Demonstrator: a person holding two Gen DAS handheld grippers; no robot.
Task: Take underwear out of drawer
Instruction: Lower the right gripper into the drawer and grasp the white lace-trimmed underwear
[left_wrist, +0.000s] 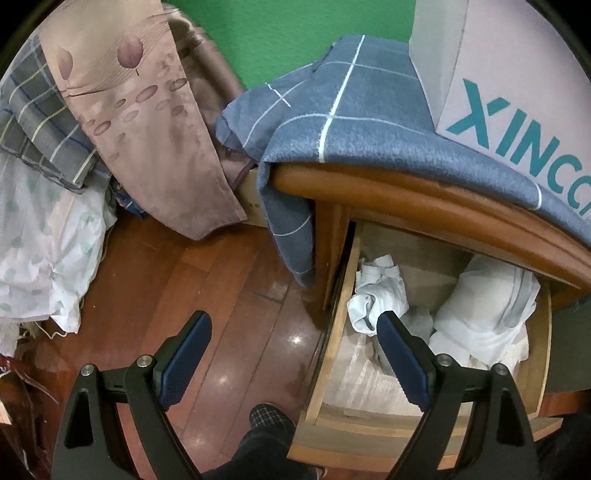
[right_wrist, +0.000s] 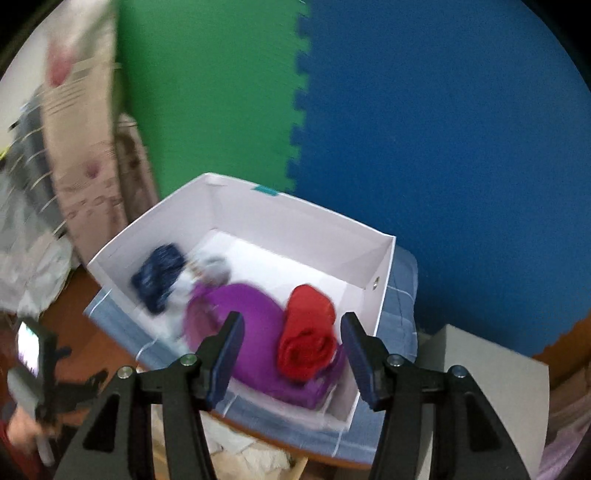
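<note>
The wooden drawer (left_wrist: 351, 266) stands pulled out, with crumpled white underwear (left_wrist: 376, 291) at its left and a white folded bundle (left_wrist: 487, 306) at its right. My left gripper (left_wrist: 293, 319) hangs open above the drawer's left wall, one finger over the floor and the other over the white cloth, holding nothing. My right gripper (right_wrist: 292, 318) is open over a white box (right_wrist: 295, 218) on top of the dresser. Below it in the box lie a red rolled garment (right_wrist: 306, 332), a purple one (right_wrist: 251, 317) and a navy one (right_wrist: 159, 277). The pads touch none of them.
A blue checked cloth (left_wrist: 351, 110) covers the dresser top (left_wrist: 406, 188) under the box. Bedding and a pink leaf-print curtain (left_wrist: 147, 129) crowd the left side. A person's slippered foot (left_wrist: 271, 417) stands on the wooden floor (left_wrist: 221, 295) beside the drawer. Green and blue foam mats (right_wrist: 443, 129) line the wall.
</note>
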